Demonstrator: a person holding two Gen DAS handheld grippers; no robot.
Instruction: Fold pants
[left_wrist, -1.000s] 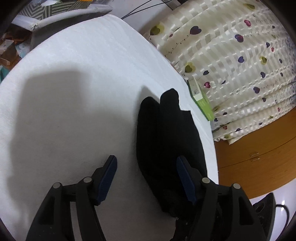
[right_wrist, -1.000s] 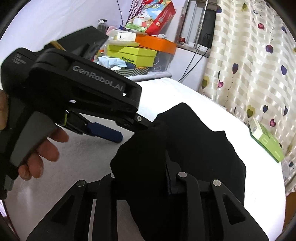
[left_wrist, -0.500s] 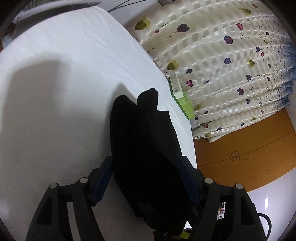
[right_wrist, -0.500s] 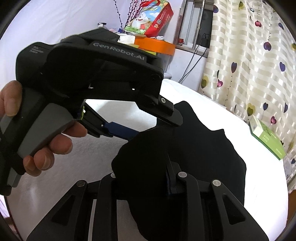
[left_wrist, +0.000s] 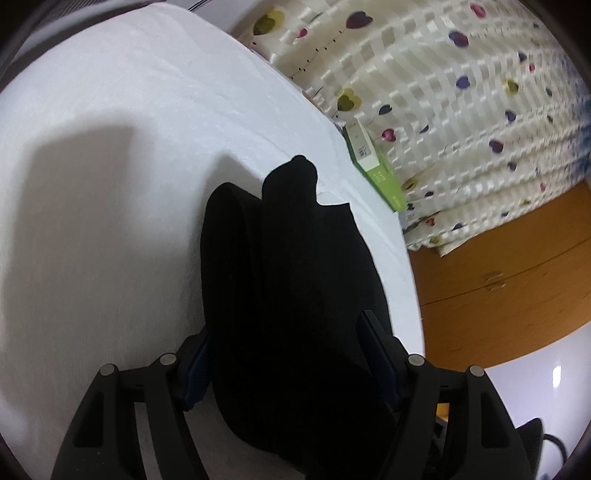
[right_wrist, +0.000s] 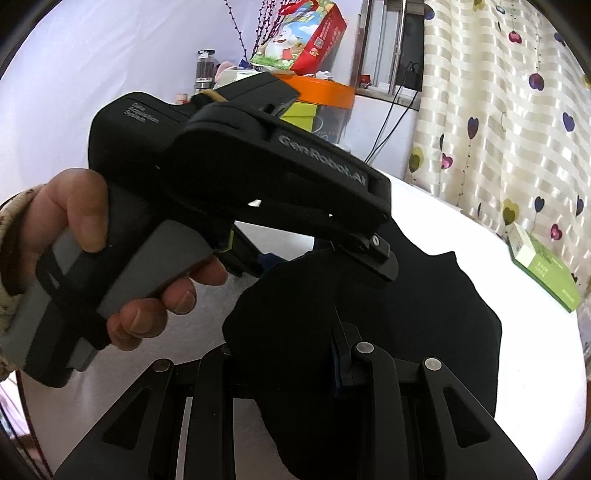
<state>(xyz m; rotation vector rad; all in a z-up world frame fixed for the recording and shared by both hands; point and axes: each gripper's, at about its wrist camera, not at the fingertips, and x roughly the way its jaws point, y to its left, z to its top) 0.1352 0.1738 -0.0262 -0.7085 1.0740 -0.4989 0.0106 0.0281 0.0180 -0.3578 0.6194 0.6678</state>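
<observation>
Black pants (left_wrist: 291, 295) lie bunched on the white bed (left_wrist: 110, 184).
Left gripper (left_wrist: 288, 354) straddles the cloth with jaws spread wide; right gripper (right_wrist: 284, 354) is clamped on a raised fold. Green box (right_wrist: 543, 266) lies nearby.

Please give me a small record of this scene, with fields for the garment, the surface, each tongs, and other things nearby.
garment: black fabric pants, bunched, lying on the surface
surface: white cloth-covered table
left tongs: open, blue-padded fingers on either side of the pants
right tongs: closed on a fold of the pants
hand: holds the left tongs' handle, seen in the right wrist view
nearby: green and white cardboard box at the table's edge, beside the heart-patterned cream curtain
</observation>
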